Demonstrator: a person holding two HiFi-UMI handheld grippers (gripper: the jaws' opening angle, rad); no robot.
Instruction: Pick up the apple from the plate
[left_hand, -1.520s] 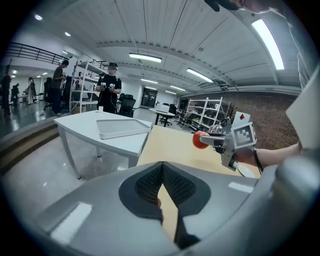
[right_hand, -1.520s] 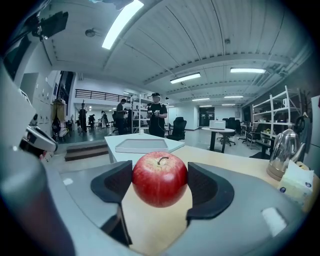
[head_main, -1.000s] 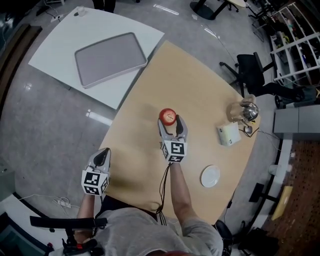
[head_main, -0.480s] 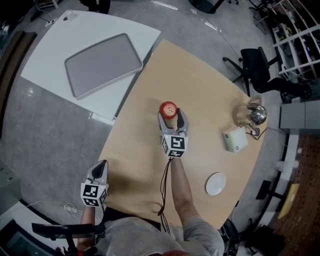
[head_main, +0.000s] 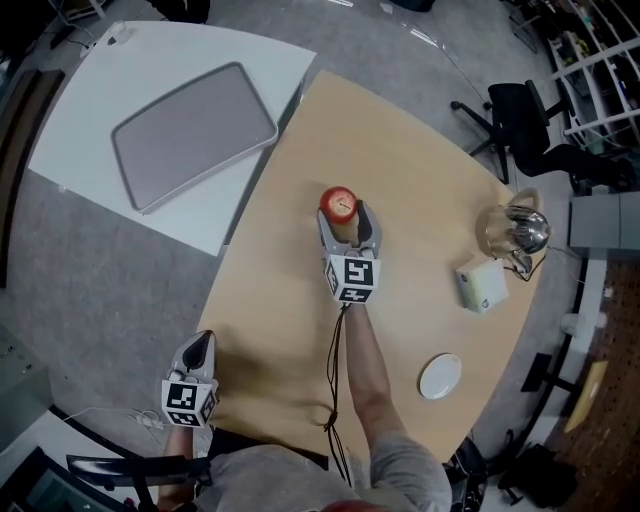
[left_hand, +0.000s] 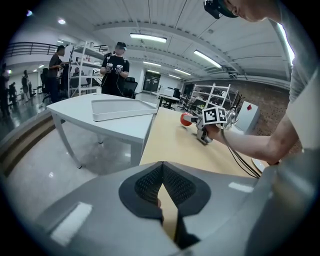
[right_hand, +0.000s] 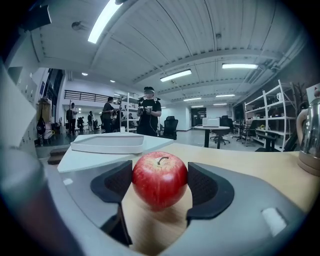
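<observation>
A red apple (head_main: 338, 203) sits between the jaws of my right gripper (head_main: 346, 216) over the middle of the tan table (head_main: 410, 170). In the right gripper view the apple (right_hand: 159, 180) fills the gap between the two dark pads (right_hand: 114, 183), which press on its sides, with its shadow on the wood below. The white plate (head_main: 440, 376) lies bare near the table's front right edge, well apart from the apple. My left gripper (head_main: 201, 342) hangs off the table's near left corner, its pads (left_hand: 150, 182) meeting at the tips with nothing between them.
A steel kettle (head_main: 513, 230) and a pale boxy object (head_main: 481, 285) stand at the table's right side. A white table (head_main: 170, 70) to the left carries a grey tray (head_main: 192, 135). A black office chair (head_main: 520, 115) stands beyond the right edge. People stand in the background.
The left gripper has drawn back toward my body, off the table's corner. The right gripper keeps the apple between its jaws over the table's middle; the head view has shifted.
</observation>
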